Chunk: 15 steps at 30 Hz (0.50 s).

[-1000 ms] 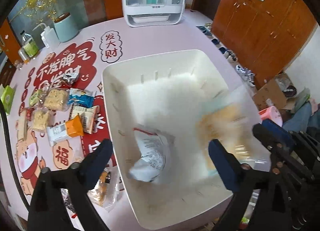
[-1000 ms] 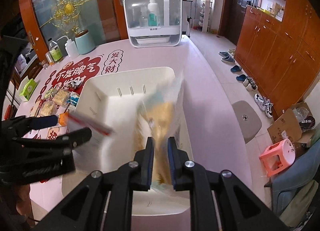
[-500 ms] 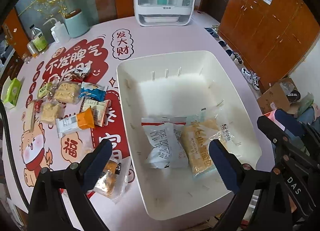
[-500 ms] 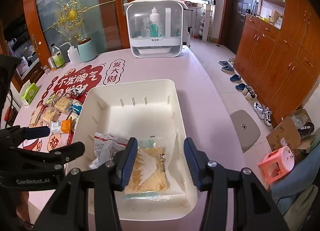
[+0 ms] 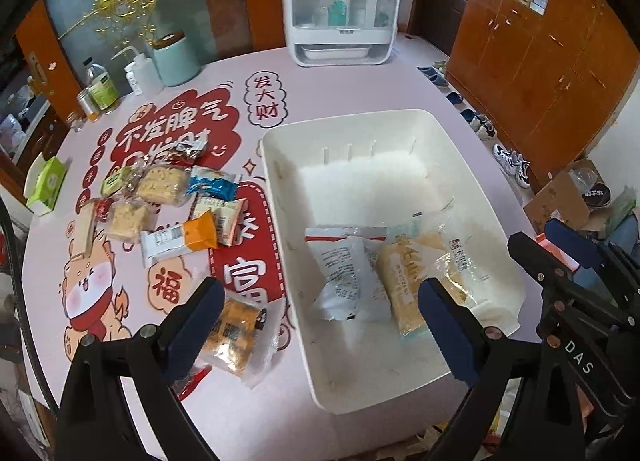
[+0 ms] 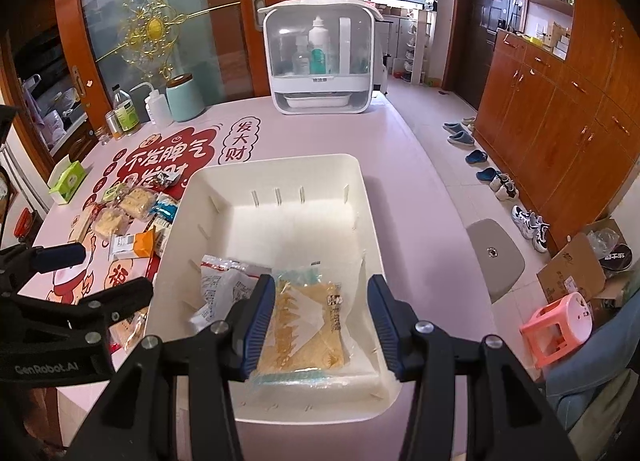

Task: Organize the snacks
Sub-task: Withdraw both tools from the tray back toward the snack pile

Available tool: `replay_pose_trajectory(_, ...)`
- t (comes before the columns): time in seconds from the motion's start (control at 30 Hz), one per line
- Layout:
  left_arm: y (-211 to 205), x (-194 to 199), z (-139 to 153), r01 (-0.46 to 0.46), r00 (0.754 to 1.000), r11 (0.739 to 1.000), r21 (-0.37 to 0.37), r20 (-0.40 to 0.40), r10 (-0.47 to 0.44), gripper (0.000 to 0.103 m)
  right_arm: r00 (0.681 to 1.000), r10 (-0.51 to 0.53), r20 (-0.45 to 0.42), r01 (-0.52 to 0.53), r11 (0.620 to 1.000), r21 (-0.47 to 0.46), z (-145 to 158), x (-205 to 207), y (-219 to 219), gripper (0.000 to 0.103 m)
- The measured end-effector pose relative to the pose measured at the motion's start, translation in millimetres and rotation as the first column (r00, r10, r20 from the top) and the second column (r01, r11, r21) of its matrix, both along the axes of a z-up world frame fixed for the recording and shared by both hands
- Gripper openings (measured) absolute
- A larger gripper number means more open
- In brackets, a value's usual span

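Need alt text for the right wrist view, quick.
The right tongs hang open over a white bin holding a yellow cracker pack and a white snack pouch. More snacks lie on the pink table to its left.

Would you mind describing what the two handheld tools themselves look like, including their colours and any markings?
Both are black, angular plastic frames joined with round silver screws. The left tool has dark navy pads. The right tool has brighter blue ribbed pads. Seen from the other camera, the right one reads "DAS" in white and the left one "GenRobot.AI". No cables or sleeves are visible.
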<state>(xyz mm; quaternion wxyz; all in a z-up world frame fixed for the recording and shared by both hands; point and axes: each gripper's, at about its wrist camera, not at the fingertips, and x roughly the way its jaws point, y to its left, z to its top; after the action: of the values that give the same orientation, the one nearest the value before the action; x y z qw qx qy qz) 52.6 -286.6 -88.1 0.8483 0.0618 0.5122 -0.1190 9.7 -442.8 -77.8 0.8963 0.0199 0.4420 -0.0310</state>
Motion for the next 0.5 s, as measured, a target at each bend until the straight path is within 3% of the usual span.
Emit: replay_pose_trajectory(0.5,91.9,-23.0,-2.0,-0.168,0.986,0.986,0.015,-0.009,0.168,0.097,0.995,0.102,-0.019,-0.102,0.995,0.023,-7.5,6.5,58.2,0.049)
